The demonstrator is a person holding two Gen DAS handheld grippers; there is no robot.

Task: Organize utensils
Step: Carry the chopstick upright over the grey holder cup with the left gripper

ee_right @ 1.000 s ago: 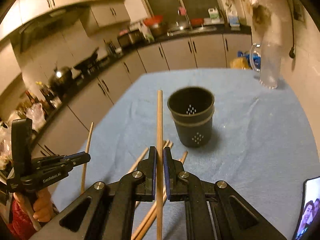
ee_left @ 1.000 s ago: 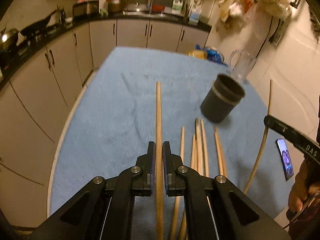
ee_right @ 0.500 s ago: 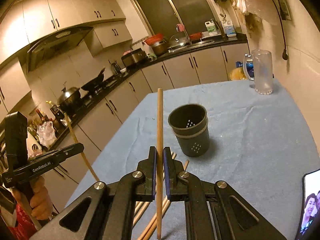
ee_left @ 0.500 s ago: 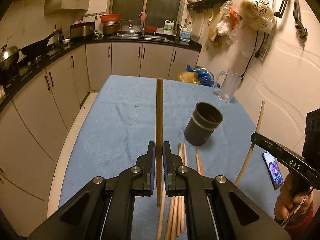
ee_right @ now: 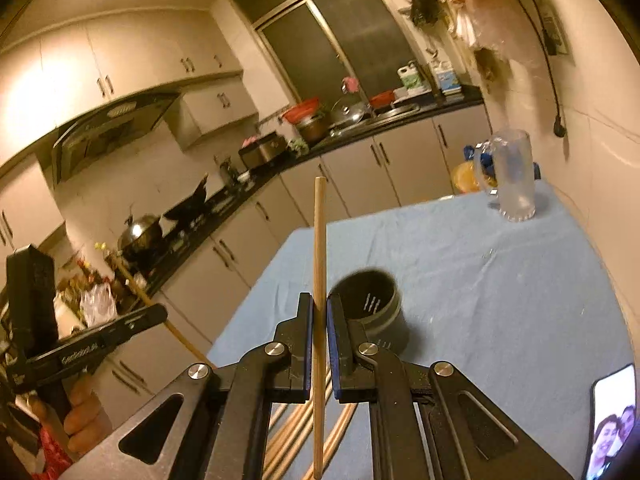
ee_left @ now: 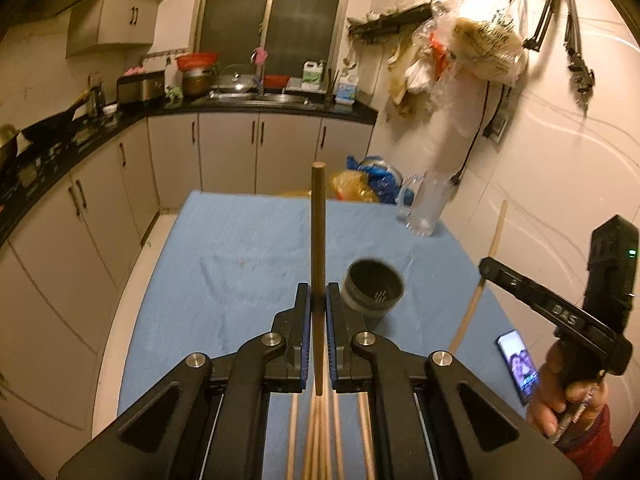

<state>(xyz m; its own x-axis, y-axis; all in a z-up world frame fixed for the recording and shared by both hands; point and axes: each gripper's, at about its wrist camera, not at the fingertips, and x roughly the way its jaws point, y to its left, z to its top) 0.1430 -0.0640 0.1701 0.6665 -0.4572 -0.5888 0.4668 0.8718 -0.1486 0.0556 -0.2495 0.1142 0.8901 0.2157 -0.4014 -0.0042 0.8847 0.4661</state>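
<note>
Now both grippers are lifted above the blue cloth [ee_left: 248, 248], each clamped on a single wooden chopstick. Between the closed jaws of the left gripper [ee_left: 318, 300] a darker chopstick [ee_left: 318, 240] stands straight along the fingers, its top end well beyond the tips and its lower end hanging free behind the pads. Just ahead and to the right of those tips sits the dark round holder [ee_left: 373, 292], upright on the cloth with its mouth open; it looks blurred. Directly below the left gripper, the loose chopsticks [ee_left: 320, 436] lie bunched on the cloth. Farther right, the right gripper [ee_right: 319, 316] shows in the left view as a black tool in a hand, with its pale chopstick [ee_right: 319, 300] slanting up past it. From the right wrist view, that stick is pinched between shut jaws and runs straight forward, with the holder just right of the fingertips. A clear glass mug [ee_right: 510, 176] stands far ahead to the right, and a phone [ee_right: 610, 424] lies at the near right.
</note>
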